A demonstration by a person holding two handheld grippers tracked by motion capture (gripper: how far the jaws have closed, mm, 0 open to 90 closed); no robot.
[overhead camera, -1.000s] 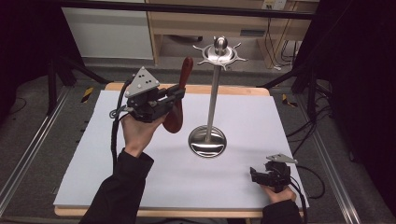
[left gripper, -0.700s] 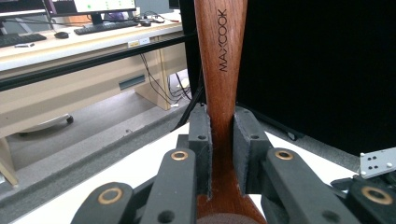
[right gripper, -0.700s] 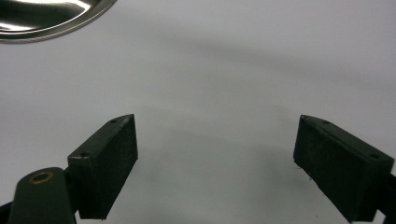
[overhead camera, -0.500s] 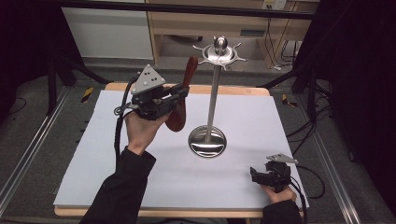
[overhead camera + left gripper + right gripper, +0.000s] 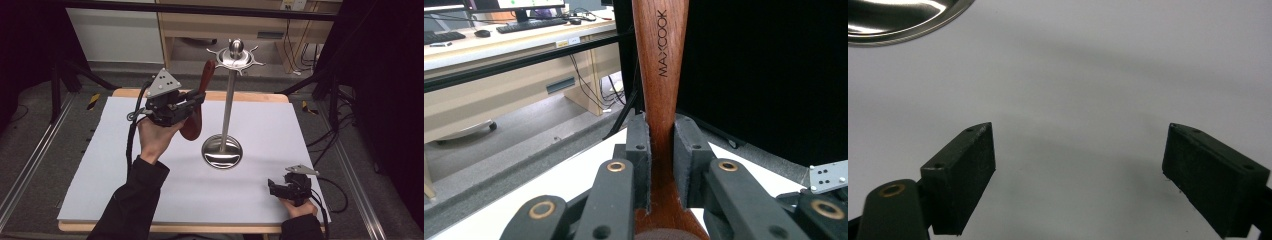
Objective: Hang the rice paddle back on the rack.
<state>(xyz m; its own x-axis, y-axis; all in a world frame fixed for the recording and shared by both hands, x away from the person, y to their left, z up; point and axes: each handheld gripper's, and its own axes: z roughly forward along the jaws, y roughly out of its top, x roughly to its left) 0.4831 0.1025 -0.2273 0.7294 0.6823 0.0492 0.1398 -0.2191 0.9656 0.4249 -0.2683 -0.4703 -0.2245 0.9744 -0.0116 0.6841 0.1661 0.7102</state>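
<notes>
White table sheet (image 5: 125, 165). Steel hook stand (image 5: 229, 100): central. Dark wooden spoon (image 5: 196, 107): clamped by left gripper (image 5: 663, 165), handle up, beside stand; lift handle hole squarely onto 1 hook. Right gripper (image 5: 1078, 165): wide apart, empty.

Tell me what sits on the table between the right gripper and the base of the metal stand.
Nothing: the high view shows bare white table between the right gripper and the stand's base. In the right gripper view its jaws stand open over empty surface.
</notes>
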